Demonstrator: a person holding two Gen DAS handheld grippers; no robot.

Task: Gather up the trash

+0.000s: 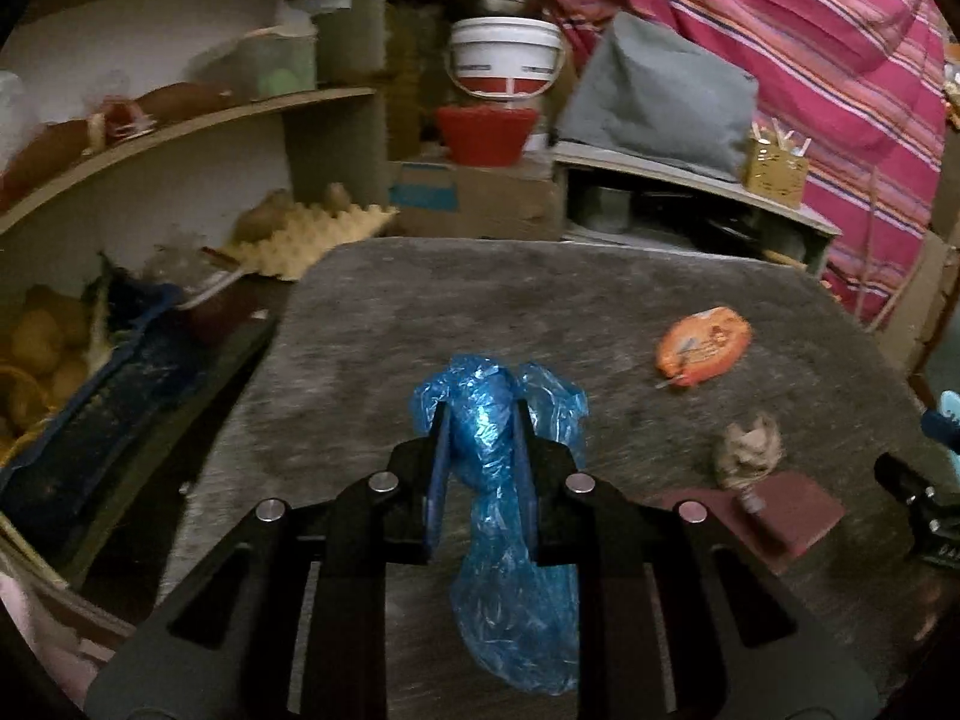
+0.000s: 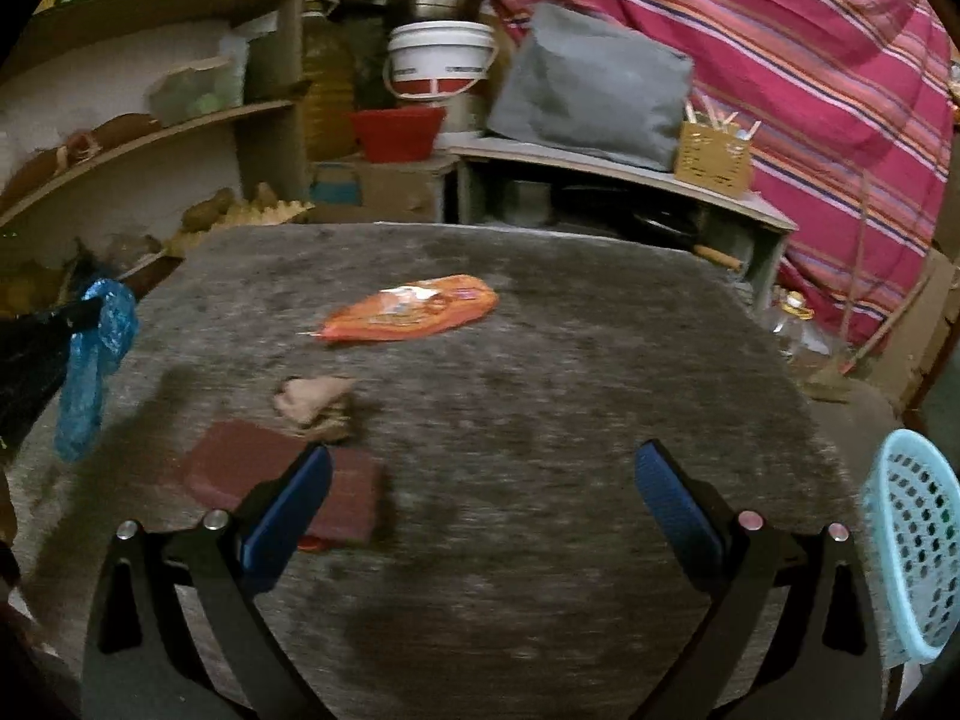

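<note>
Left gripper (image 1: 480, 450) pinches the blue bag (image 1: 504, 480) off the desk (image 2: 540, 330); right gripper (image 2: 480, 504) spread empty, with wrapper (image 2: 414, 306), crumpled paper (image 2: 312, 402) and basket (image 2: 912, 540) waiting.

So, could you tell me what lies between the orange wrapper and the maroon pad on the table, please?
A crumpled beige paper wad lies between the orange wrapper and the maroon pad, touching the pad's far edge; the right wrist view shows it best.

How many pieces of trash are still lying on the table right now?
3: the orange wrapper toward the far middle, the crumpled paper nearer, and the dark red packet just in front of it. A fourth, the blue plastic bag, hangs in the left gripper.
</note>
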